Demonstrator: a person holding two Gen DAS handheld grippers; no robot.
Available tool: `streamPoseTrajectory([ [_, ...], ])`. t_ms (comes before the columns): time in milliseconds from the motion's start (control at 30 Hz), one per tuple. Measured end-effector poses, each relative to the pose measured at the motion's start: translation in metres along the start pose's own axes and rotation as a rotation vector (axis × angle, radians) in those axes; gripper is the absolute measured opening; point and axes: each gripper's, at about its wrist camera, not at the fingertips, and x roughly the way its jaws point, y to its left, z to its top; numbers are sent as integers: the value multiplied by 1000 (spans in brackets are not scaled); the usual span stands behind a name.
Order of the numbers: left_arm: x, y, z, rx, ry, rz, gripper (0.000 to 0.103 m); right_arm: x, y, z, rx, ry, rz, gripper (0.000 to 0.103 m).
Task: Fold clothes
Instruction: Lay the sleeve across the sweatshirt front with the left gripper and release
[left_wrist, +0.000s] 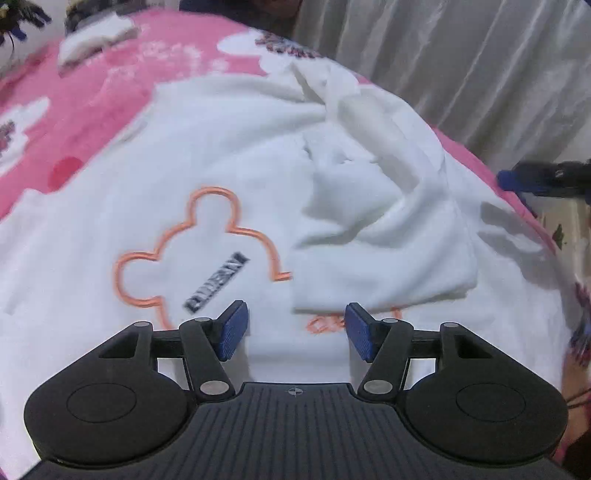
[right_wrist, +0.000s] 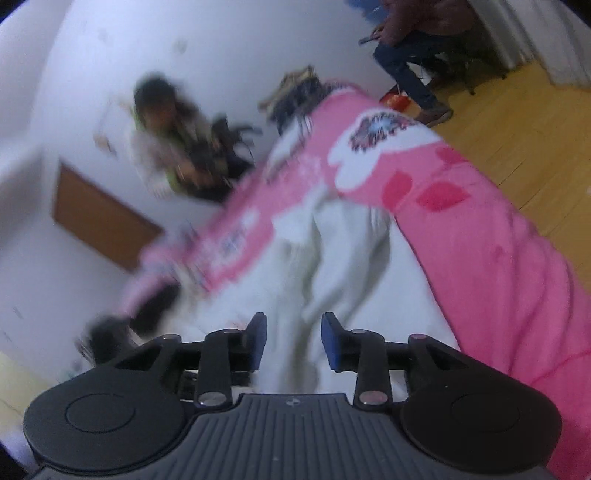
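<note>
The white top (left_wrist: 229, 155) lies on the pink bed (left_wrist: 92, 99), one sleeve already flopped over (it looks soft and light). Both grippers, left (left_wrist: 295, 330) and right (right_wrist: 293, 341), are spread and hold nothing. Grab a flat edge, not the bunched middle.

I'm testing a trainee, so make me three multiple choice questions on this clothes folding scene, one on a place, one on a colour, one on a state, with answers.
1. Where does the white garment lie?
A. on the pink bedspread
B. on a chair
C. on the floor

2. What colour is the outline printed on the garment?
A. green
B. orange
C. black

3. How does the left gripper stand?
A. shut on the sleeve
B. shut on nothing
C. open above the cloth

Answers: 1 A, pink shows around the garment. 2 B, the outline is orange. 3 C, a gap shows between the blue pads.
</note>
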Motion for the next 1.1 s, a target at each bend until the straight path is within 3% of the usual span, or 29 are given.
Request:
streamPoseTrajectory([
  [33, -4, 3, 3, -18, -34, -18, 64, 7, 5, -1, -35, 13, -14, 43],
  [100, -9, 9, 12, -81, -111, -79, 81, 20, 13, 2, -68, 32, -33, 50],
  [133, -9, 12, 16, -116, -143, -109, 95, 27, 15, 5, -64, 41, -41, 53],
  [167, -7, 15, 22, -159, -168, -133, 102, 33, 16, 7, -58, 46, -30, 53],
  [233, 6, 25, 35, -272, -197, -193, 100, 42, 18, 11, -44, 54, 6, 55],
  [300, 24, 34, 44, -399, -182, -259, 84, 52, 20, 15, -35, 61, 39, 57],
  [333, 30, 36, 45, -443, -180, -298, 57, 59, 22, 19, -36, 64, 39, 57],
  [367, 36, 37, 46, -466, -179, -326, 44, 68, 26, 22, -46, 66, 35, 59],
  [400, 41, 37, 48, -468, -173, -325, 40, 76, 32, 24, -72, 77, 34, 58],
  [500, 46, 25, 51, -404, -121, -294, 11, 99, 51, 26, -159, 125, 30, 48],
  [533, 42, 21, 48, -384, -132, -277, 7, 106, 54, 25, -178, 145, 20, 29],
  [567, 33, 17, 45, -366, -163, -261, 5, 114, 58, 24, -198, 165, 11, 10],
  [700, -32, -10, 24, -236, -304, -233, 5, 87, 87, 4, -410, 114, 141, 6],
  [800, -75, -47, -7, -95, -327, -122, 5, 60, 106, -17, -589, 107, 206, 6],
  [933, -97, -64, -53, -72, -285, -82, 5, 37, 120, -47, -723, 177, 247, 6],
  [1100, -97, -70, -108, -60, -130, -47, 5, 27, 132, -83, -813, 304, 294, 6],
])
